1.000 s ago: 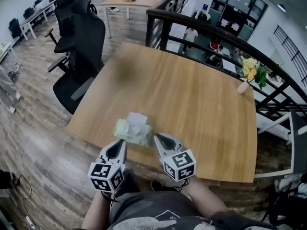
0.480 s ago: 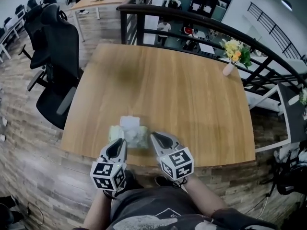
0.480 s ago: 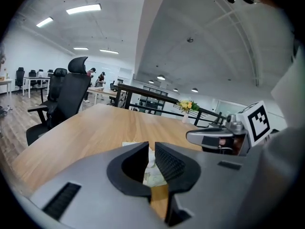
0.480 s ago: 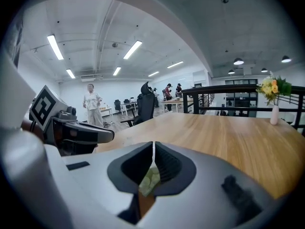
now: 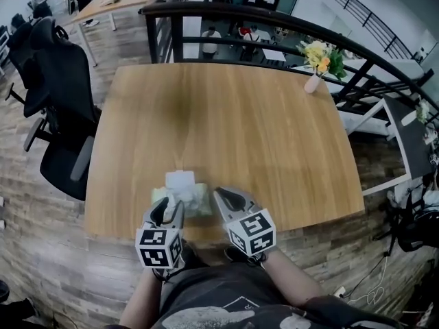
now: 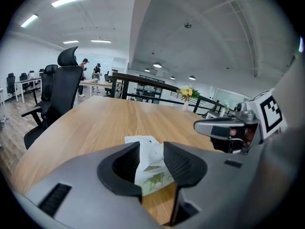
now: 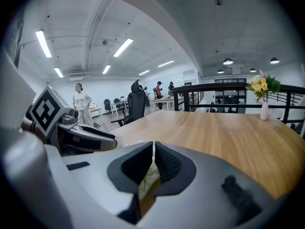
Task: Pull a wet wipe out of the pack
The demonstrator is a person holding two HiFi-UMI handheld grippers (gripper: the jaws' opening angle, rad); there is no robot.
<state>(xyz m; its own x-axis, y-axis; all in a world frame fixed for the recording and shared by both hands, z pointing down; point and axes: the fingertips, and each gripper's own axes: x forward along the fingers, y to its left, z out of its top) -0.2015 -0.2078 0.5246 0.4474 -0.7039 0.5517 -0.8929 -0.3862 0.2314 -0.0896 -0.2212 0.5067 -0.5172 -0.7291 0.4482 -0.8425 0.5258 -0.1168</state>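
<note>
The wet wipe pack, pale green with a white flap standing up on top, lies near the front edge of the wooden table. My left gripper is at the pack's near-left side. Its jaws have just been opening and stand apart in the left gripper view, with the pack showing in the gap and the pads off it. My right gripper sits just right of the pack, shut and empty. In the right gripper view its jaws meet, with the pack behind them.
A pink vase of yellow flowers stands at the table's far right corner. A black office chair is to the left of the table. A black railing runs behind it. The person's torso is close to the front edge.
My left gripper has come down and closer to the pack's near-left side. The right gripper has shifted only slightly. The head view has swung, so the table sits squarer in frame.
</note>
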